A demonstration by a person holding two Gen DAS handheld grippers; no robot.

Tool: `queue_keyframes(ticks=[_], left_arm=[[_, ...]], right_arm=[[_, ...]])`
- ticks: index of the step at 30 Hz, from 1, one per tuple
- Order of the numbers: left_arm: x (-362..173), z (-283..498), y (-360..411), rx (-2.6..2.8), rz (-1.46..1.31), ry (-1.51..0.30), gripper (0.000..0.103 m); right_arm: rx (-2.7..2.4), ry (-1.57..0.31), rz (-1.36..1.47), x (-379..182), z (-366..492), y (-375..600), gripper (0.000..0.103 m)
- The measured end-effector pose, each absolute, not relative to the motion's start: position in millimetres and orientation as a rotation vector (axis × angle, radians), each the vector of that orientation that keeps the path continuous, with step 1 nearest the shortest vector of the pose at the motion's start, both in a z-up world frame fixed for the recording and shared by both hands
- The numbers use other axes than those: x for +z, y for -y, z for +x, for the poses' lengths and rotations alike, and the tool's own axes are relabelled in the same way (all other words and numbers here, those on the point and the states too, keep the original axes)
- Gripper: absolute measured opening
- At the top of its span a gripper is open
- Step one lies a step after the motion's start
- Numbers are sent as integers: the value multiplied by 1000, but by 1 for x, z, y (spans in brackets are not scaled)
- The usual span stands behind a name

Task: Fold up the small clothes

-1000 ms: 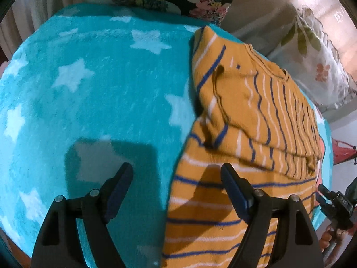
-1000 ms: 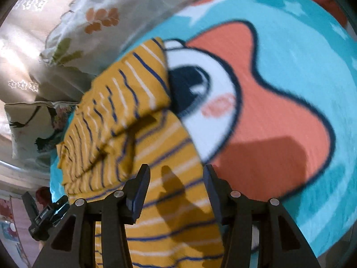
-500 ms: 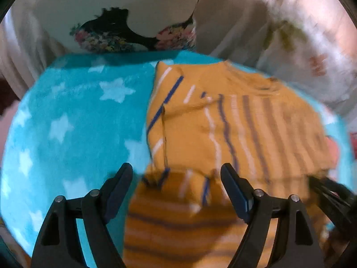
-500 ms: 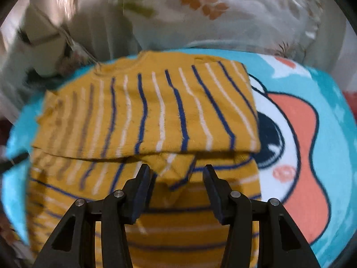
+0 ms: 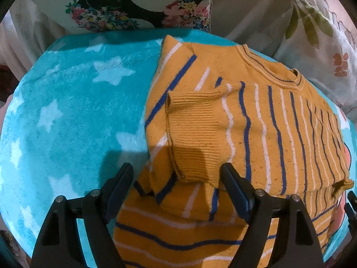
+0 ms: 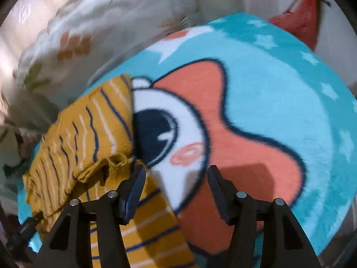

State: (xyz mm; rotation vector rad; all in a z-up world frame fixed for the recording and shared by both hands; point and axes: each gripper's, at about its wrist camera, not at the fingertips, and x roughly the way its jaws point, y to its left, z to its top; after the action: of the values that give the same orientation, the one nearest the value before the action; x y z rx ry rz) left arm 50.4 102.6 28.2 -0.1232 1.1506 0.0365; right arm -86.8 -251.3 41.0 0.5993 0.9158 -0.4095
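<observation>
Left wrist view: my left gripper (image 5: 177,179) hangs over the near left part of a mustard-yellow striped sweater (image 5: 263,120), its fingers (image 5: 120,181) standing wide apart with nothing pressed between them; the folded-in sleeve cuff (image 5: 194,134) and the sweater's edge lie below the gap. The sweater rests flat on a turquoise blanket (image 5: 73,111) printed with white stars, its ribbed neckline (image 5: 267,71) toward the far side, blue and white stripes running near to far across the upper layer and crosswise on the layer beneath. A flowered pillow (image 5: 138,15) stands at the far edge of the blanket, and a pale leaf-print pillow (image 5: 316,33) lies to the far right. Right wrist view (blurred): my right gripper (image 6: 176,185) is at the sweater's right edge, its fingers (image 6: 136,189) opening and holding nothing; the gap between them shows only the blanket's cartoon figure (image 6: 223,116), orange and white with a dark eye. The sweater's bunched hem corner (image 6: 111,163) sits just beside the left finger, whether touching it I cannot tell. A red object (image 6: 299,20) shows beyond the blanket's far right.
</observation>
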Motion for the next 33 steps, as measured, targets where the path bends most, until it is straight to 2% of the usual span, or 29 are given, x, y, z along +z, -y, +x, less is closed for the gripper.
queue_keyframes(ticks=[6, 12, 15, 20, 27, 31, 33], left_arm=[[25, 49, -103, 28, -113, -1143, 81], [30, 56, -123, 15, -156, -1157, 83], [43, 49, -136, 17, -189, -1132, 83], [55, 32, -156, -6, -225, -1112, 83], [51, 18, -169, -133, -400, -1115, 83], [36, 13, -162, -184, -450, -1139, 80], [32, 13, -155, -206, -437, -1136, 70]], right_arm=[[-78, -879, 431, 65, -69, 195, 62], [103, -1003, 348, 34, -28, 161, 62], [140, -1045, 433, 18, -2, 159, 62], [45, -939, 537, 32, 5, 181, 62], [-11, -829, 1062, 8, -26, 256, 62], [-7, -836, 1003, 20, -30, 248, 62], [-6, -844, 932, 31, -33, 240, 65]])
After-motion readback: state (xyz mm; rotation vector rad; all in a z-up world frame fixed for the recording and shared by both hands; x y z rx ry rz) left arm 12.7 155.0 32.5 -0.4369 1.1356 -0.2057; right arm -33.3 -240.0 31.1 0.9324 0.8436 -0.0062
